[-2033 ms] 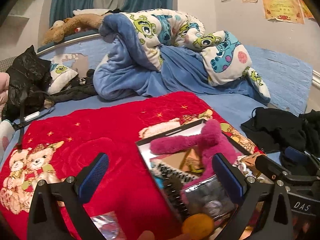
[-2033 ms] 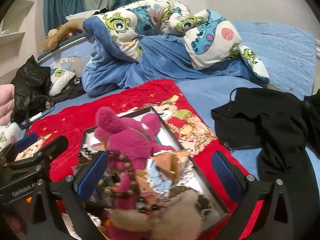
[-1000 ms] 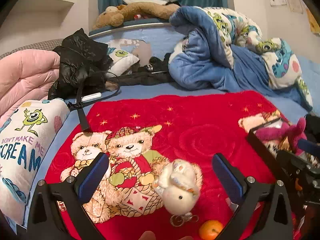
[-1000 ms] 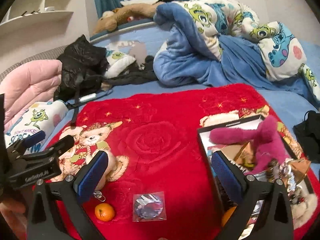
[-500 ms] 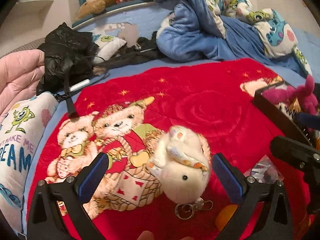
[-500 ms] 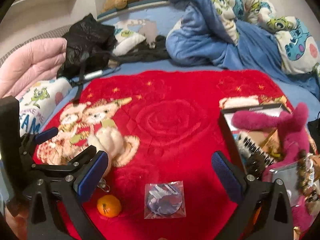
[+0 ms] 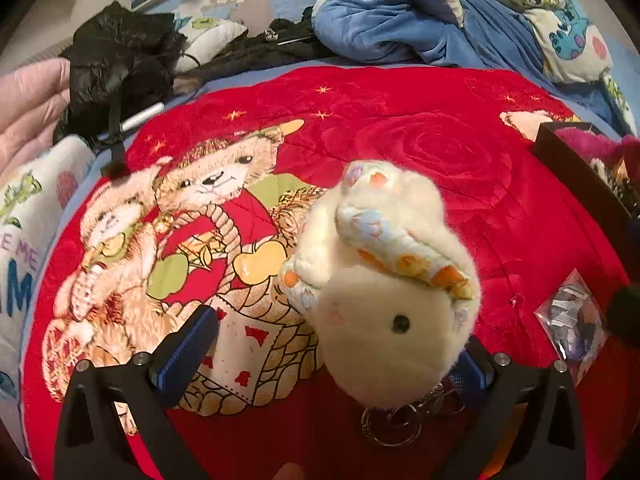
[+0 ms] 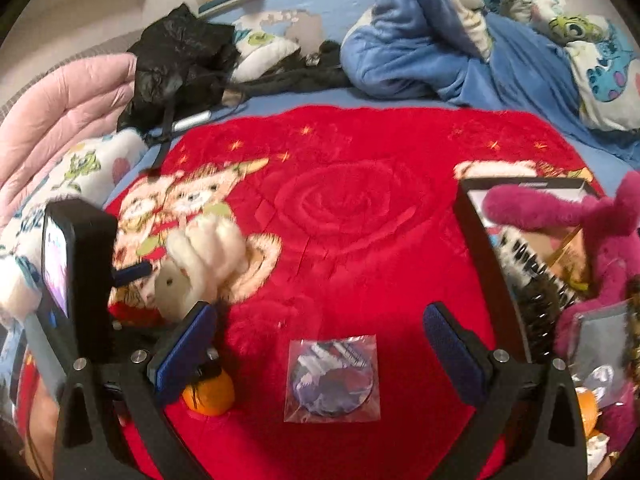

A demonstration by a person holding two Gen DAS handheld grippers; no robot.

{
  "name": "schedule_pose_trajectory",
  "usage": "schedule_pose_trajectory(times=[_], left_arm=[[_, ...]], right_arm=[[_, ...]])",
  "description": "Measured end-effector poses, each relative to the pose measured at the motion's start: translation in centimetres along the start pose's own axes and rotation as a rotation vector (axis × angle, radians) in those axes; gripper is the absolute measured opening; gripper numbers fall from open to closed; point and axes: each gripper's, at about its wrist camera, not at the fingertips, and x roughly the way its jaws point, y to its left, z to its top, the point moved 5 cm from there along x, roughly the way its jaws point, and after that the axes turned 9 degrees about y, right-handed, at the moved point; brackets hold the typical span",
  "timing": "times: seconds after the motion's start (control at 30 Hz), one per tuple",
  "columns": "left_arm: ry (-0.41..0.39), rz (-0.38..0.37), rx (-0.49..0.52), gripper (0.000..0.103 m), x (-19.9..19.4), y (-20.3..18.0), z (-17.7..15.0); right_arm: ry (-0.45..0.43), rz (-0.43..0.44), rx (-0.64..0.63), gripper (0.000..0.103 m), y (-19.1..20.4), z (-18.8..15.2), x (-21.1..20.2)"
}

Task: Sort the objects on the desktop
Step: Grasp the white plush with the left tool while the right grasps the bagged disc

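Observation:
A cream plush rabbit keychain (image 7: 384, 280) lies on the red bear blanket (image 7: 420, 140); it also shows in the right wrist view (image 8: 200, 268). My left gripper (image 7: 332, 356) is open with its jaws around the plush's head, the right finger partly hidden behind it. My right gripper (image 8: 320, 344) is open above a round badge in a clear bag (image 8: 332, 376), also seen in the left wrist view (image 7: 576, 320). A small orange (image 8: 208, 396) lies behind the right gripper's left finger. A black box (image 8: 484, 248) at the right holds a magenta plush (image 8: 600, 240), a hairbrush (image 8: 536, 276) and other items.
Around the red blanket lie a black jacket (image 8: 180, 60), a pink quilt (image 8: 68, 108), a blue blanket heap (image 8: 440, 48) and a monster-print pillow (image 7: 24, 232). The left gripper's body (image 8: 76, 280) stands at the left in the right wrist view.
My left gripper has moved forward and down, so the plush now sits between its open jaws. My right gripper has moved closer over the bagged badge. Earlier both swung left away from the box.

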Motion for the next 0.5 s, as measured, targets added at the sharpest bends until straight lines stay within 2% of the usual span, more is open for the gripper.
schedule_pose_trajectory(times=[0.23, 0.37, 0.5], left_arm=[[0.015, -0.024, -0.014, 0.103, 0.3, 0.0, -0.1], [0.023, -0.033, -0.018, 0.103, 0.5, 0.1, -0.2], [0.026, -0.035, -0.018, 0.103, 0.6, 0.1, -0.3]], right_arm=[[0.087, -0.053, -0.022, 0.103, 0.9, -1.4, 2.2], [0.123, -0.106, -0.029, 0.103, 0.6, -2.1, 3.3], [0.156, -0.121, -0.009, 0.103, -0.2, -2.7, 4.3]])
